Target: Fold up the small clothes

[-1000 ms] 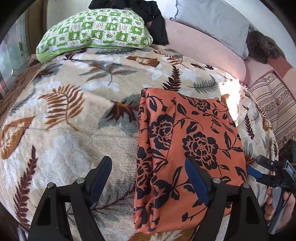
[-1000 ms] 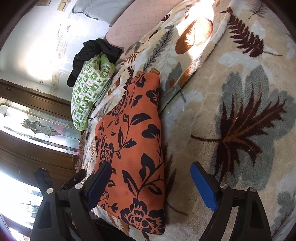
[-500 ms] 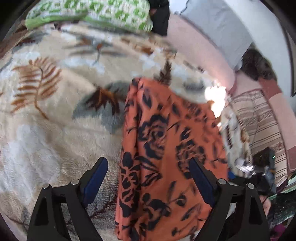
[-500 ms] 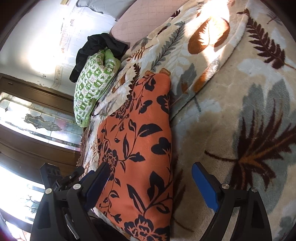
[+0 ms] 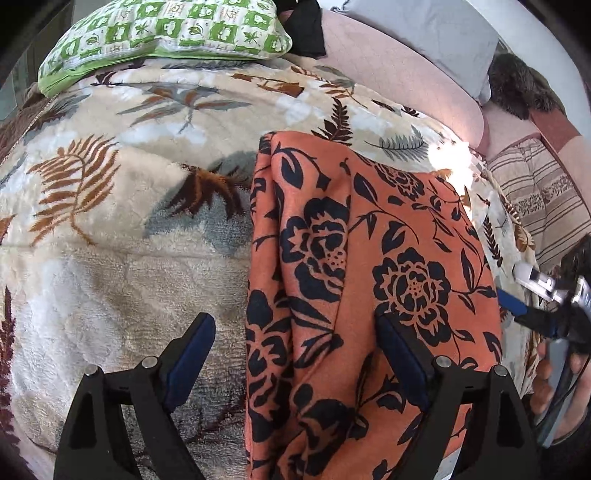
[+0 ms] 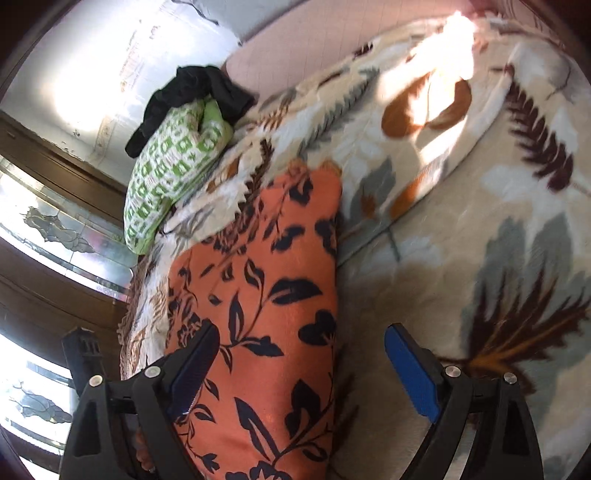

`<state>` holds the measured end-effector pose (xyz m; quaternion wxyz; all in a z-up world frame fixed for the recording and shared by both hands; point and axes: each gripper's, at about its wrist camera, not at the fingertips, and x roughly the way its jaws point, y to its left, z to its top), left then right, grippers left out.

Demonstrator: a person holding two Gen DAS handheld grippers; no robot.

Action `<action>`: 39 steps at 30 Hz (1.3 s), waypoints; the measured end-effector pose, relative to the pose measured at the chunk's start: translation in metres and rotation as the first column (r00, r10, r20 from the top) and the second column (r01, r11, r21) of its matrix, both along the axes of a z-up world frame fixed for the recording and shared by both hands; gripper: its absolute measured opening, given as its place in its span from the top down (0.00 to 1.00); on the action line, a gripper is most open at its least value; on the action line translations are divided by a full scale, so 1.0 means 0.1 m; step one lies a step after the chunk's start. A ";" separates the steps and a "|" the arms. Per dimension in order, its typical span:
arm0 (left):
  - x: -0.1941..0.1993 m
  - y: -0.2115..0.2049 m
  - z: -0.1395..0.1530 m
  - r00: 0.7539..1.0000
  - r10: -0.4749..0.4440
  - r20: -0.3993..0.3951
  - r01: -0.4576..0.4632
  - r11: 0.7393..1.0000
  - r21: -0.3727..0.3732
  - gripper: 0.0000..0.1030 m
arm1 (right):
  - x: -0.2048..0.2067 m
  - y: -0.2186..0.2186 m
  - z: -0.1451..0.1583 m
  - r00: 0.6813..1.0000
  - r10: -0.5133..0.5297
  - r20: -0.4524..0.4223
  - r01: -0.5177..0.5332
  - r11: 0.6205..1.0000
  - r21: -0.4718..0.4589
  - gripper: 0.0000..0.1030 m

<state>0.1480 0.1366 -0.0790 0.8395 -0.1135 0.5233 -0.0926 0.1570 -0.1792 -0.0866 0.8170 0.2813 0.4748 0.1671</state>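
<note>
On the leaf-patterned blanket lies the folded orange floral garment, a long rectangle running from six o'clock toward twelve in the left wrist view. The left gripper hangs above its near end with jaws spread wide; the left-hand edge of the cloth falls between them, one finger over bare blanket at seven o'clock, the other over the fabric at five, neither pad pressing on it. The right gripper also stands wide apart, empty, straddling the garment's opposite long edge, and shows at three o'clock in the left view with a hand around its handle. A green checked pillow sits at eleven o'clock, dark clothing just behind it.
</note>
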 end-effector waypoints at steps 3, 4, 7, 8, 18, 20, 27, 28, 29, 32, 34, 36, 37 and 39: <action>-0.02 0.00 -0.01 1.000 0.007 0.003 -0.007 1.000 -0.004 0.13 | 0.20 -0.05 -0.13 0.998 0.014 -0.069 -0.005 0.991 0.131 0.09; -0.03 0.01 -0.02 1.000 0.009 0.003 -0.009 1.000 -0.006 0.13 | 0.29 -0.05 -0.22 0.995 0.023 -0.096 -0.005 0.985 0.175 0.09; -0.05 0.02 -0.04 1.000 0.006 0.009 -0.006 1.000 -0.003 0.13 | 0.51 -0.02 -0.42 0.988 0.037 -0.148 0.002 0.967 0.256 0.17; -0.07 0.04 -0.04 1.000 0.006 0.011 -0.006 1.000 0.004 0.13 | 0.54 0.04 -0.42 0.987 0.046 -0.152 -0.005 0.966 0.259 0.49; -0.19 0.05 0.11 0.998 0.025 0.063 -0.027 0.999 0.034 0.10 | 0.32 0.25 -0.15 0.997 0.047 -0.060 -0.044 0.998 0.055 0.19; -0.33 0.13 0.24 0.994 0.039 0.101 -0.040 0.999 0.007 0.10 | 0.16 0.26 -0.03 0.998 0.059 -0.020 -0.058 0.998 0.034 0.18; -0.84 0.29 0.25 0.993 0.084 0.081 -0.082 0.996 -0.021 0.18 | -0.42 0.19 0.05 0.997 0.076 0.009 -0.076 0.997 0.009 0.18; -0.85 0.28 0.17 0.995 0.083 0.058 -0.085 0.996 0.039 0.43 | -0.51 0.14 0.06 0.997 0.072 0.018 -0.072 0.997 -0.001 0.18; -0.83 0.27 0.08 0.996 0.082 0.025 -0.083 0.993 0.080 0.56 | -0.58 0.13 0.09 0.998 0.061 0.031 -0.061 0.998 -0.011 0.18; -0.79 0.34 -0.03 0.995 0.096 0.009 -0.096 0.994 0.050 0.54 | -0.73 0.14 0.22 0.995 0.069 0.066 -0.068 0.998 -0.014 0.18; -0.80 0.31 -0.01 0.996 0.091 0.012 -0.092 0.993 0.075 0.54 | -0.76 0.20 0.31 0.991 0.095 0.094 -0.093 0.995 -0.030 0.18; -0.83 0.31 0.04 0.995 0.102 -0.004 -0.102 0.994 0.044 0.54 | -0.78 0.23 0.35 0.987 0.127 0.103 -0.125 0.992 -0.031 0.18; -0.83 0.32 0.10 0.995 0.101 0.004 -0.101 0.994 0.029 0.54 | -0.78 0.24 0.37 0.985 0.137 0.102 -0.135 0.990 -0.026 0.18; -0.88 0.29 0.27 0.994 0.096 0.062 -0.099 0.994 0.047 0.52 | -0.76 0.26 0.40 0.983 0.147 0.112 -0.146 0.989 -0.011 0.18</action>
